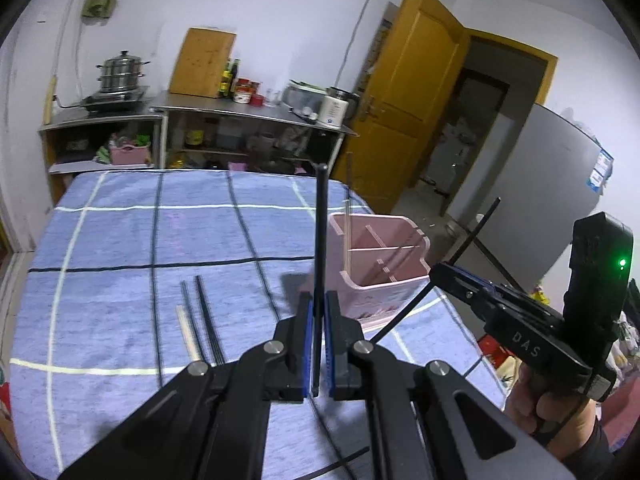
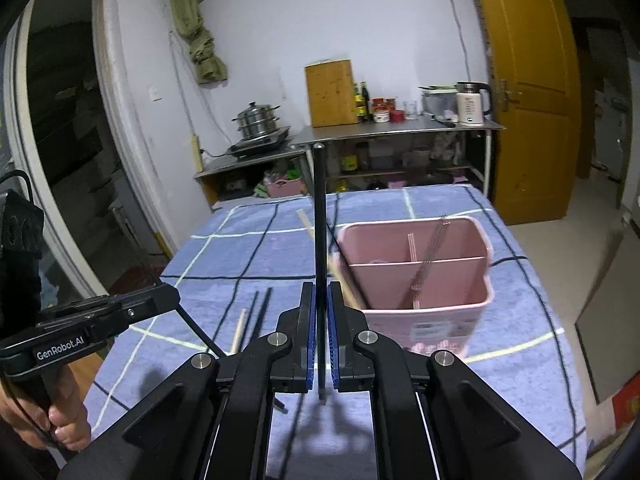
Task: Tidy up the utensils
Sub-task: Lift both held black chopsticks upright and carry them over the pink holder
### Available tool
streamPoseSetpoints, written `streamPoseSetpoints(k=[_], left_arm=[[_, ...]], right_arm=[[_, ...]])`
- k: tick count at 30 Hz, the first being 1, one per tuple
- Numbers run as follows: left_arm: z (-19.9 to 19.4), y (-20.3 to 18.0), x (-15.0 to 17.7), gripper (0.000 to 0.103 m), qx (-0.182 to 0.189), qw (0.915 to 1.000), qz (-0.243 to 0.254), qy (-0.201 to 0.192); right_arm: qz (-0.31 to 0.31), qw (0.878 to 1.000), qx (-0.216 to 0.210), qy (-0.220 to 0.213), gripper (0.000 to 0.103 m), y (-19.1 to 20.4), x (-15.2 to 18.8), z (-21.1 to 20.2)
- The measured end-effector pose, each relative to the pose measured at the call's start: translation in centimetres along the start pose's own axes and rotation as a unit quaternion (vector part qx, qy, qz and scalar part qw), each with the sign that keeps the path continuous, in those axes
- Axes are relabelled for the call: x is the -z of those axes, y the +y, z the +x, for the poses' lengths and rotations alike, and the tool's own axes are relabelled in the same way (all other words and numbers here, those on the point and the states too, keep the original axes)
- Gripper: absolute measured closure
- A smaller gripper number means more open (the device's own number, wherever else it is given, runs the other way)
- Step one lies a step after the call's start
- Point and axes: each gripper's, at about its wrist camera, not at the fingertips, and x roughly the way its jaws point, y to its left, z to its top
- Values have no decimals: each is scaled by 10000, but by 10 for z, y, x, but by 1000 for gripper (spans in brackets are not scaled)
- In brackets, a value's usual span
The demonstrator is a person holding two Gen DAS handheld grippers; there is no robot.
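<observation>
My left gripper (image 1: 318, 300) is shut on a black chopstick (image 1: 320, 240) that stands upright between its blue pads. My right gripper (image 2: 320, 292) is shut on another black chopstick (image 2: 319, 220), also upright; it shows in the left wrist view (image 1: 440, 272) holding its chopstick slanted. A pink divided utensil holder (image 2: 416, 280) stands on the blue checked tablecloth (image 2: 248, 252) just ahead and right of both grippers, with metal and pale chopsticks inside. It also shows in the left wrist view (image 1: 380, 264). Loose black and wooden chopsticks (image 1: 200, 320) lie on the cloth to the left.
A steel counter (image 2: 400, 128) with a cutting board, bottles, kettle and a steamer pot stands beyond the table's far edge. A yellow door (image 2: 528, 92) is at the right. The table's right edge drops to the floor near the holder.
</observation>
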Motion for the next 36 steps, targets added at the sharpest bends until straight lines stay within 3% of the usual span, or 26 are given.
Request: streamPoseSetpoints(k=[10,19,36], left_arm=[[1,-38,-51,97,386,9984,237,-353],[10,-52,-86,97,443,9964,316,-646],[64,-43,-76,97,237,9988,302,-287]], right_arm=[[72,9984,172,-532,97,-24,-39,-34],[198,9951,254,-930,97,-38,-70,-40],[296,9975,395,-502,97,-54,-56,21]])
